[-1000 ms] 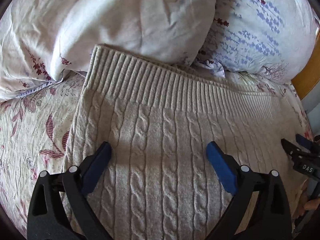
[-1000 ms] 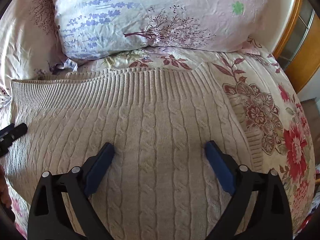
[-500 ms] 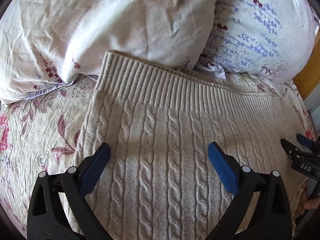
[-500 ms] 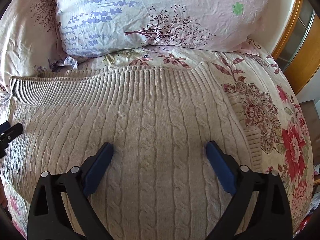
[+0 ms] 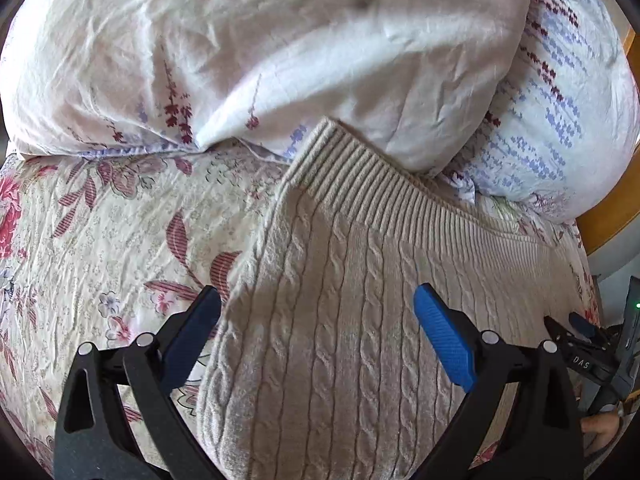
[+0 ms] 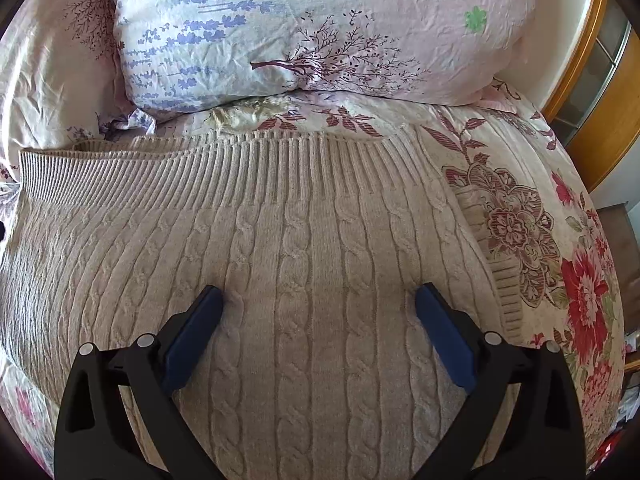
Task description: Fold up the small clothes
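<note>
Left tool [image 5: 316, 320]: wide open, empty, straddling the left side edge of the cable-knit sweater [image 5: 360, 320], probably placed to pinch that edge; right tool [image 6: 318, 316]: equally spread, empty, low over the knit's middle cables. Sweater: flat on the floral bed [image 6: 560, 240] for folding, ribbed hem [image 6: 240, 176] farthest, abutting the pillows [image 6: 320, 32].
</note>
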Demonstrator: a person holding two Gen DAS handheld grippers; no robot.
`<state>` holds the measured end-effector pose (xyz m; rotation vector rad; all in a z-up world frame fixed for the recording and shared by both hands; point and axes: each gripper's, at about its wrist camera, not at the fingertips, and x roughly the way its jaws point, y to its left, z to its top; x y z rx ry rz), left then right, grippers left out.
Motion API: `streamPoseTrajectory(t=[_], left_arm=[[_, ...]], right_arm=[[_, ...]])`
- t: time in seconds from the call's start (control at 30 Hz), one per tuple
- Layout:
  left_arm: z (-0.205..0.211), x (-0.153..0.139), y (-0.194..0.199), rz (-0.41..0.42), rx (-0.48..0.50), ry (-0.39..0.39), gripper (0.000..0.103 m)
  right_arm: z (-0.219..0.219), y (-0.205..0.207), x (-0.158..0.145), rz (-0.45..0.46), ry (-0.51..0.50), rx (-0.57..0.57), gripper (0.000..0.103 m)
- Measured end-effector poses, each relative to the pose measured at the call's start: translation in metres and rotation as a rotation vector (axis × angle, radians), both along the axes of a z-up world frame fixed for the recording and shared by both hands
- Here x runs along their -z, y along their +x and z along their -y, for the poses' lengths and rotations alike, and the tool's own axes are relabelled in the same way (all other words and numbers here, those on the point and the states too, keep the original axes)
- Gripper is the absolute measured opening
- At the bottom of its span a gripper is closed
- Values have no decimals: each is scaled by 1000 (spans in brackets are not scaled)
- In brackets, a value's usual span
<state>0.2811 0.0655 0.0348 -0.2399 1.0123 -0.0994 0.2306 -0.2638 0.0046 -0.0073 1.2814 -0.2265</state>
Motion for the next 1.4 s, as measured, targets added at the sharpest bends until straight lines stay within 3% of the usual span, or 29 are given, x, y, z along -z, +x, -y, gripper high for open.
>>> streamPoseTrajectory(t=[0.1, 0.27, 0.4, 0.5, 0.63, 0.67, 0.77, 0.83, 0.9, 1.1, 1.13, 1.23, 1.4], left_arm=[[2, 18, 1, -62, 6, -4, 96], [0, 22, 2, -58, 23, -11, 96], [-27, 20, -1, -49, -72, -148, 93], [-38, 22, 2, -58, -74, -229, 92], [-42, 26, 10, -76, -49, -366, 76], [-43, 28, 12, -84, -51, -414, 69], [-49, 33, 14, -85, -91, -501, 62], [-58, 37, 13, -96, -126, -525, 52], [-68, 38, 12, -102, -143, -538, 49], [-47, 32, 20, -116, -71, -479, 58], [-45, 33, 20, -120, -66, -494, 57], [-47, 41, 17, -147, -73, -568, 38], [-56, 48, 13, -155, -110, -621, 36]], right_arm=[[0, -5, -1, 7, 0, 0, 100], [3, -8, -5, 22, 13, 6, 102], [18, -19, -29, 139, -11, 60, 101], [43, -23, -35, 161, 7, 141, 101], [68, -28, -36, 167, 58, 239, 101], [68, -29, -37, 166, 62, 241, 101], [63, -29, -37, 163, 60, 222, 101], [60, -30, -38, 168, 69, 212, 101], [57, -32, -38, 173, 78, 208, 101], [56, -30, -35, 167, 98, 211, 101], [56, -30, -35, 167, 100, 212, 101], [57, -30, -35, 167, 105, 220, 101], [60, -29, -32, 158, 123, 241, 101]])
